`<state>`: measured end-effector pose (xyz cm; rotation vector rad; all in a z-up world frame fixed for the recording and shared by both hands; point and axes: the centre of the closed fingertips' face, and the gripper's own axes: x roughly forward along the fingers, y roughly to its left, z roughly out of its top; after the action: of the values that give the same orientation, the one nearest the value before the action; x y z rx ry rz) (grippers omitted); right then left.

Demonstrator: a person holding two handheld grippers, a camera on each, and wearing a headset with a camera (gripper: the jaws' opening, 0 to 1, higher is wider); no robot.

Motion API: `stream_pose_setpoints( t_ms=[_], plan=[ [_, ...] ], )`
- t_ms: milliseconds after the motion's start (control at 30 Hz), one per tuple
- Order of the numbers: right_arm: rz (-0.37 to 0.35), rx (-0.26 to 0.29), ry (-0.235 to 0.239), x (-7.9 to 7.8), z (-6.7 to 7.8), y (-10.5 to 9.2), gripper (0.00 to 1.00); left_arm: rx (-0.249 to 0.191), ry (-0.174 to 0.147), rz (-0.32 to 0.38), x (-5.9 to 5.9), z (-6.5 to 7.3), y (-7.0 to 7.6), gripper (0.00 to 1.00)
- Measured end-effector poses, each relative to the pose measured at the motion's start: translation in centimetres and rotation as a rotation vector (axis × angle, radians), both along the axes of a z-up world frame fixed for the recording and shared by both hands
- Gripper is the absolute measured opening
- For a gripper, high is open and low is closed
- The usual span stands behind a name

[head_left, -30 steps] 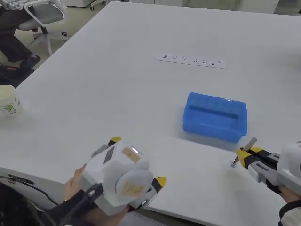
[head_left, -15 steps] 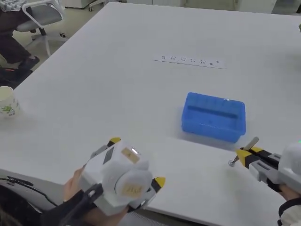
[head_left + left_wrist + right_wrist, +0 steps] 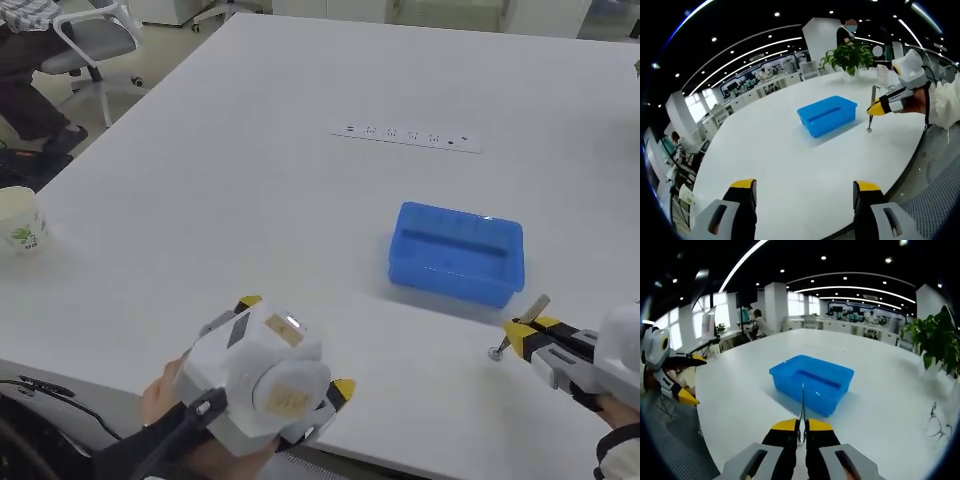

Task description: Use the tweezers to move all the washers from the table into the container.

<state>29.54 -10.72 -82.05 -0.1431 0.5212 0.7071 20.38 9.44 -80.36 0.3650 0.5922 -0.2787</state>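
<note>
A blue plastic container (image 3: 458, 252) stands on the white table, and it looks empty from here. My right gripper (image 3: 522, 331) is just right of its near corner, shut on metal tweezers (image 3: 534, 306). Their tip rests on the table at a small grey piece (image 3: 494, 351), perhaps a washer. In the right gripper view the tweezers (image 3: 802, 402) point toward the container (image 3: 812, 380). My left gripper (image 3: 805, 185) is open and holds nothing. It hovers at the table's near edge (image 3: 295, 345), well left of the container (image 3: 827, 115).
A power strip (image 3: 405, 133) lies flat beyond the container. A paper cup (image 3: 18, 220) stands at the far left edge. Glasses (image 3: 935, 422) lie on the table, with a potted plant (image 3: 935, 340) behind them. An office chair (image 3: 85, 40) stands off the table's left side.
The head camera has shifted slightly. Both grippers and the tweezers keep their places relative to the container.
</note>
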Motion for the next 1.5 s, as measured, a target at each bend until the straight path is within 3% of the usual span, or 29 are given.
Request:
stream_pose_setpoints(
  t_ms=[100, 233, 633, 900, 967, 1033, 1500],
  plan=[
    [-0.033, 0.057, 0.047, -0.1, 0.5, 0.2, 0.01, -0.004, 0.002, -0.002, 0.0, 0.0, 0.0, 0.8],
    [-0.03, 0.048, 0.024, -0.1, 1.6, 0.2, 0.01, -0.011, -0.009, -0.005, 0.1, 0.2, -0.1, 0.8],
    [-0.03, 0.113, -0.003, -0.3, 5.8, 1.0, 0.01, -0.025, -0.015, -0.009, 0.1, 0.4, -0.3, 0.8],
    [-0.014, 0.103, -0.045, 0.2, 7.8, 1.2, 0.01, -0.025, -0.019, -0.002, 0.1, 0.5, -0.2, 0.8],
    [-0.013, 0.103, -0.049, 0.4, 8.1, 1.1, 0.01, -0.02, -0.061, 0.015, 0.3, 1.2, 0.2, 0.8],
    [-0.013, 0.101, -0.056, 0.5, 8.3, 1.1, 0.01, -0.035, -0.067, 0.024, 0.3, 1.5, 0.4, 0.79],
    [-0.014, 0.094, -0.075, 0.8, 8.9, 0.9, 0.01, -0.014, -0.047, 0.025, 0.3, 0.9, 0.5, 0.79]
  ],
)
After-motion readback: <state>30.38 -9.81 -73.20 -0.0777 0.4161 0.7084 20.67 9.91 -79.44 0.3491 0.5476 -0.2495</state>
